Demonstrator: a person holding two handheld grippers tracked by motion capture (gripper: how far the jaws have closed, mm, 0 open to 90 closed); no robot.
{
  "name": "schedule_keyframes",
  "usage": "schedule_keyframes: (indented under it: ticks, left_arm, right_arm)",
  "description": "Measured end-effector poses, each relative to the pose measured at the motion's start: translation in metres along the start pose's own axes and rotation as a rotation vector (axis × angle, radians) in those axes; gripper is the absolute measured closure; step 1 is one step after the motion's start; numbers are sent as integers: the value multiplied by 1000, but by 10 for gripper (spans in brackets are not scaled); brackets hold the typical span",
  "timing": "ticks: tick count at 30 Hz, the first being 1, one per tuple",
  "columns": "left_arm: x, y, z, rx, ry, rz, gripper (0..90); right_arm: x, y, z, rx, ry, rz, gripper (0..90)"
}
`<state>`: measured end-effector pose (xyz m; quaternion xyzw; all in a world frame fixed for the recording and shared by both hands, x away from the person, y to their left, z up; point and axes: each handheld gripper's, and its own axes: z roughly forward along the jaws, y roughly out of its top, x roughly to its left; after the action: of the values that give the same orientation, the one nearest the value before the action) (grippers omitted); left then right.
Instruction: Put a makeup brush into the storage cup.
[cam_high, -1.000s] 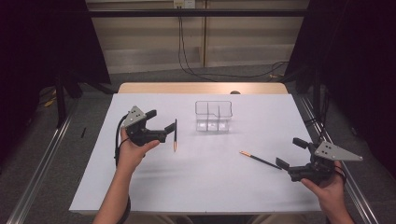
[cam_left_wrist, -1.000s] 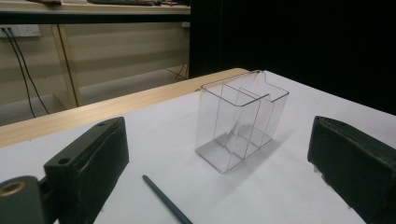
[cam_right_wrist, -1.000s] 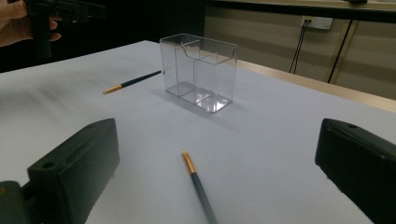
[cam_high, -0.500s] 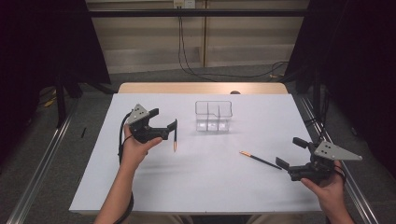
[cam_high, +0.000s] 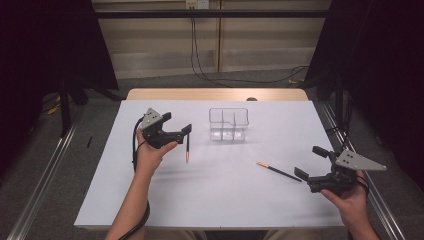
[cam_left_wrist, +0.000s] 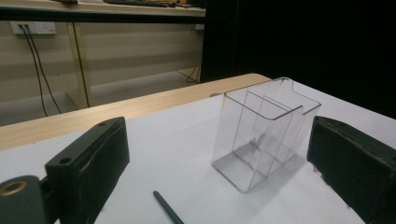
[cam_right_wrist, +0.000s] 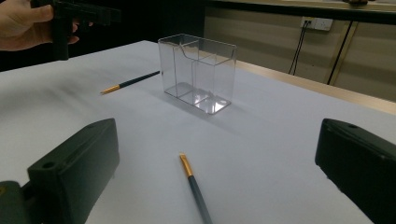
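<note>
High view showing smooth white table (cam_high: 220, 200), clear hard plastic three-compartment box (cam_high: 228, 124) standing mid-table, left gripper (cam_high: 176, 134) hovering fingers apart over one thin dark gold-ferruled brush (cam_high: 187, 148), right gripper (cam_high: 310, 163) fingers apart near another brush (cam_high: 278, 171), open room around.

Table (cam_high: 210, 200): bears all items listed.
Clear compartmented holder (cam_high: 228, 124): upright, at the centre of the far half.
Brush one (cam_high: 187, 148): flat on the table, left of the holder and nearer the person, under the left gripper (cam_high: 187, 129), which is raised over the left part.
Brush two (cam_high: 278, 171): flat, right of and before the holder, well apart from brush one, just ahead of the right gripper (cam_high: 310, 162) at the near right edge.
</note>
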<state>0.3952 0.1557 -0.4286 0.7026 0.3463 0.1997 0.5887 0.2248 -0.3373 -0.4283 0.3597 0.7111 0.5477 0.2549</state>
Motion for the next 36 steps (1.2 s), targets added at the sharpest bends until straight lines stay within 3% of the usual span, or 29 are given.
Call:
schedule_keyframes:
  ticks: [9, 20, 25, 28, 31, 36]
  left_arm:
    - [3, -4, 9, -41, 41, -24, 59]
    - [1, -8, 23, -20, 42, -35, 60]
    - [-1, -3, 28, 17, 46, -23, 60]
    - [-3, 0, 31, 81, 56, -13, 60]
    - [-2, 2, 35, 139, 59, -46, 59]
    - [-1, 6, 37, 221, 74, -25, 59]
  right_arm:
    - [1, 0, -1, -3, 3, -5, 0]
    - [-1, 0, -5, -12, -8, -1, 0]
    - [-2, 0, -6, -12, -11, 0, 0]
    - [-2, 0, -7, -13, -14, 0, 0]
    - [-2, 1, -7, -14, -15, -3, 0]
    - [-2, 1, -7, -14, -12, -3, 0]
